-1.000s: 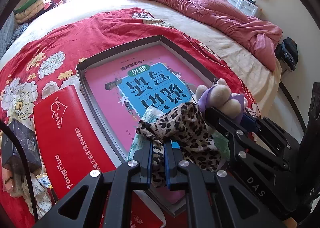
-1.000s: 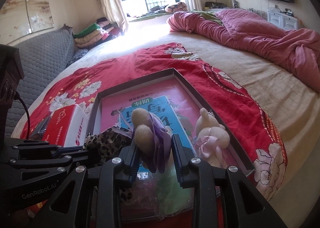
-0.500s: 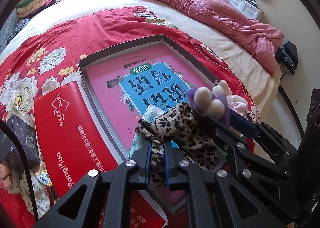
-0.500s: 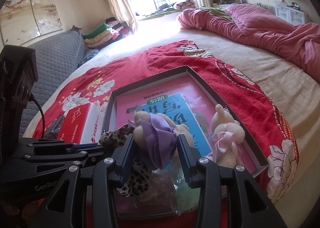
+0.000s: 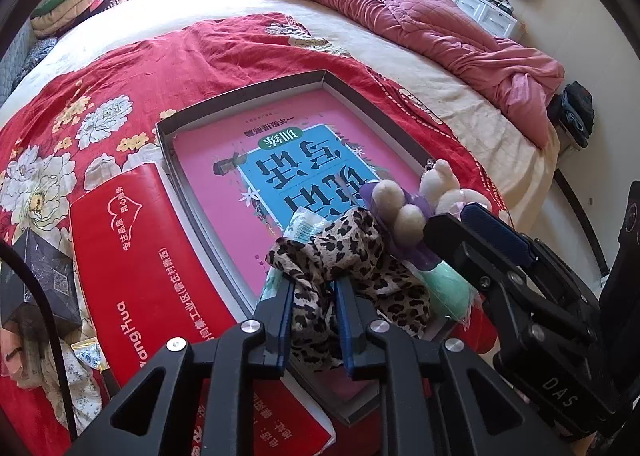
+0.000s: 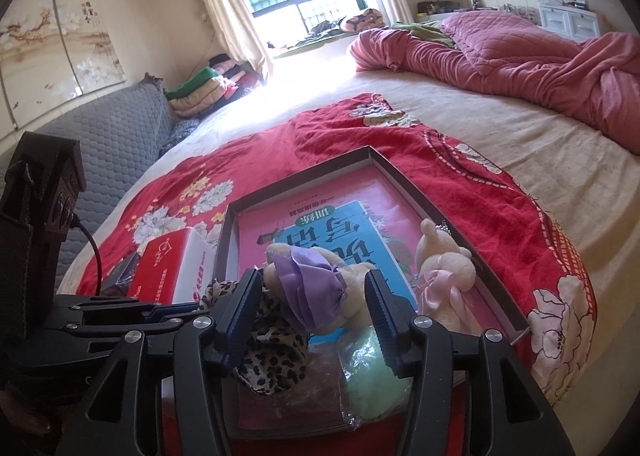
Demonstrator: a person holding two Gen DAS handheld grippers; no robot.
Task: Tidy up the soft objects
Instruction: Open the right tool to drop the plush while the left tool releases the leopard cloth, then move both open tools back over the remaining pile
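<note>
Leopard-print cloth [image 5: 352,256] sits between your left gripper [image 5: 313,320], whose narrow jaws have just been easing apart to leave it in the tray [image 5: 240,96]. Your right gripper [image 6: 310,320] has been widening, freeing the purple-dressed plush [image 6: 316,292] beside the pink-bowed plush [image 6: 442,276].

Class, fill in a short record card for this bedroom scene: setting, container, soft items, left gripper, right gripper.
setting: a bed spread with a red floral blanket
container: shallow grey tray with a pink and blue book inside
soft items: leopard-print cloth, plush toy in purple dress, plush toy in pink dress
left gripper: jaws just been opening, leopard-print cloth between them, pads still on it
right gripper: jaws just been opening, the purple-dressed toy between them, pads clear of it
</note>
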